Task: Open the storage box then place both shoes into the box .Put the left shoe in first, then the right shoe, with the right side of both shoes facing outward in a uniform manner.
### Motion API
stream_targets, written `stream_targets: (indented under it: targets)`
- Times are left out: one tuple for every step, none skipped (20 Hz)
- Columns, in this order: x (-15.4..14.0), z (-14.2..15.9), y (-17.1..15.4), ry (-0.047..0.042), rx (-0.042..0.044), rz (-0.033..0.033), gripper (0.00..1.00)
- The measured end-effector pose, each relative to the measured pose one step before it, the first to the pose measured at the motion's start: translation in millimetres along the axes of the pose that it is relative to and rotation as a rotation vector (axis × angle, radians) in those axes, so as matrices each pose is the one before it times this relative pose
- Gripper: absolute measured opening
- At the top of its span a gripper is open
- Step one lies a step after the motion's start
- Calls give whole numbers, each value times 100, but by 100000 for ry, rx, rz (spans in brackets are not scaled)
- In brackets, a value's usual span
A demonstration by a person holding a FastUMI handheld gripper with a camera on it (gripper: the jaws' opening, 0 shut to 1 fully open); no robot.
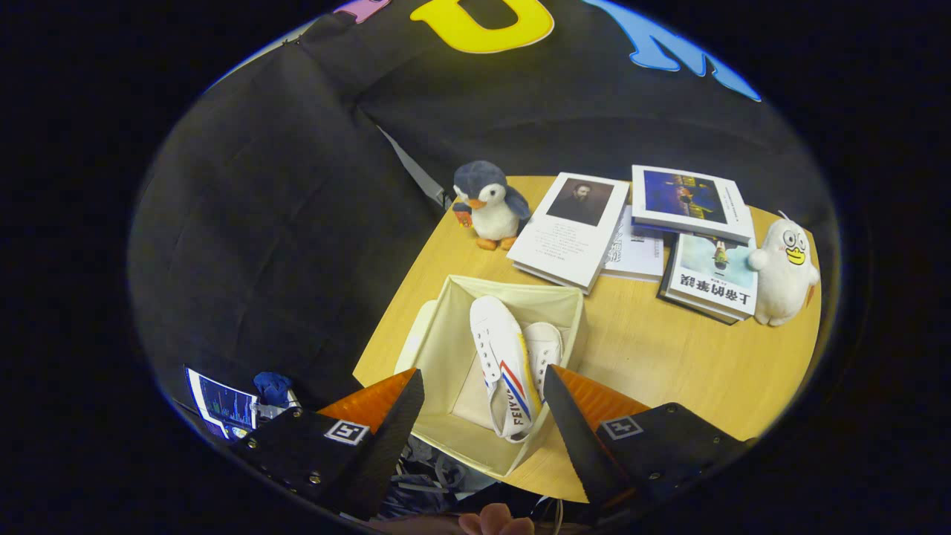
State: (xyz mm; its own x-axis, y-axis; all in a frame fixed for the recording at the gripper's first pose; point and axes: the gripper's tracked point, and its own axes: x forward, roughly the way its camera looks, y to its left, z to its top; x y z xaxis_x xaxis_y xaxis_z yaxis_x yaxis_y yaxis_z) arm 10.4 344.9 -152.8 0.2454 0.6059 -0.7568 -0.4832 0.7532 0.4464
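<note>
An open cream fabric storage box (446, 327) sits on the wooden table (669, 357), just ahead of and below my fingers. Two white shoes lie inside it along its right wall. The nearer shoe (505, 364) rests on its side, showing red, blue and yellow stripes. The second shoe (546, 349) is tucked behind it against the box wall, mostly hidden. The box lid (416, 334) leans by the box's left side. My gripper (483, 401) hovers above the box, open, with nothing between its orange and black fingers (386, 416).
Beyond the box stand a plush penguin (487, 204), several books (572, 227) (691, 197) (713, 275) and a white plush duck (784, 271). Below my fingers show a person's fingertips (494, 520). A small screen (219, 405) and a blue object (273, 386) sit off the table's left.
</note>
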Motion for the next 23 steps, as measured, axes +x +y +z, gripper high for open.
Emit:
stream_targets:
  targets:
    - [-1019, 524, -921, -5209, -789, -2533, 97]
    - [-1075, 747, -1118, -5527, -856, -3001, 97]
    - [-1071, 633, -1105, -5269, -76, -3075, 97]
    - [-1147, 688, -977, -4423, 588, -2144, 97]
    - [-1125, 538, -777, -4144, 1219, -1729, 97]
    - [-1018, 700, -842, -4389, 1082, -1884, 97]
    - [-951, 883, -1091, -4998, 606, -2403, 97]
    - [-913, 1053, -1099, -5769, -129, -2724, 98]
    - [-952, 977, -1026, -5891, -1069, -2980, 97]
    - [-1025, 1056, -1161, -5689, -1207, -3552, 97]
    - [-1157, 861, -960, -4825, -1002, -2777, 97]
    - [-1080, 898, -749, -4353, -233, -1978, 97]
    - [-850, 711, -656, -3844, 248, -2111, 97]
    - [-708, 714, -843, -2830, 303, -2121, 97]
    - [-676, 500, -857, -2322, 234, -1688, 98]
    - [-345, 473, -481, -1722, 205, -1470, 97]
    - [-349, 351, -320, -1533, 367, -899, 97]
    - [-386, 508, -361, -1343, 201, -774, 97]
    - [-393, 309, -556, -970, -254, -700, 97]
    - [-512, 288, -567, -714, -397, -999, 97]
    - [-547, 216, -635, -752, -307, -603, 97]
    - [-535, 427, -646, -1007, -284, -996, 97]
    - [-134, 419, -546, -1464, -483, -993, 97]
